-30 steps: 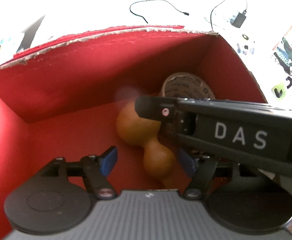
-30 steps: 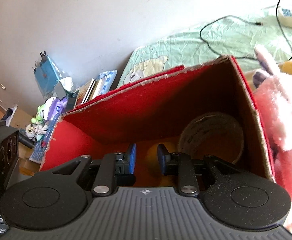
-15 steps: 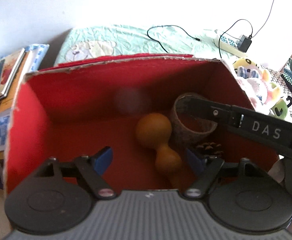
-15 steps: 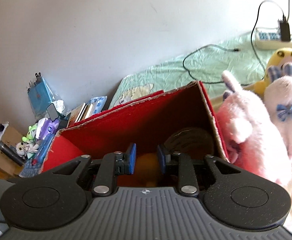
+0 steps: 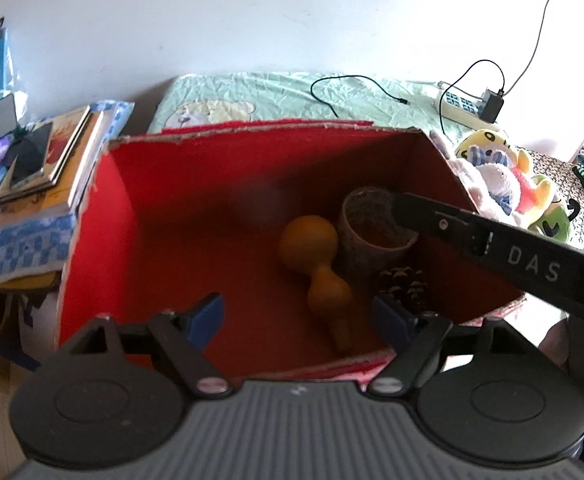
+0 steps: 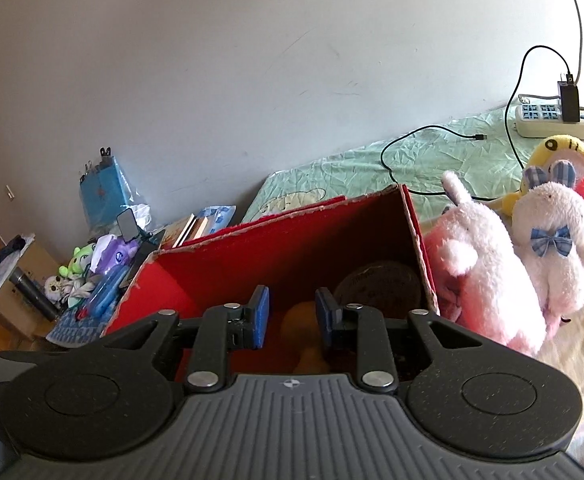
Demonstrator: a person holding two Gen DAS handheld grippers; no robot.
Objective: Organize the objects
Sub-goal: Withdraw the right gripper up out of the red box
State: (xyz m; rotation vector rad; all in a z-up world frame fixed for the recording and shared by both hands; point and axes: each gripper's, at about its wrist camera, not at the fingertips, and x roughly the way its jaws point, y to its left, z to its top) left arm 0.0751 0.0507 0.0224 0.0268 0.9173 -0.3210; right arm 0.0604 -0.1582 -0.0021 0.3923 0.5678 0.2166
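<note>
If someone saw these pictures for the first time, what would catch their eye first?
Most likely the red box, open on top, with an orange gourd, a paper cup and a pine cone lying inside. Next, the pink and white plush toys on the bed just right of it.

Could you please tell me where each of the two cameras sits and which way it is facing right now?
Left wrist: sits on the left gripper, looks down into the red box; its open blue-padded fingers show, and the right gripper's black body crosses at right.
Right wrist: sits on the right gripper, looks across the box rim toward the wall; its narrowly parted fingers show.
Shared: the box, orange gourd, round container, plush toys.
</note>
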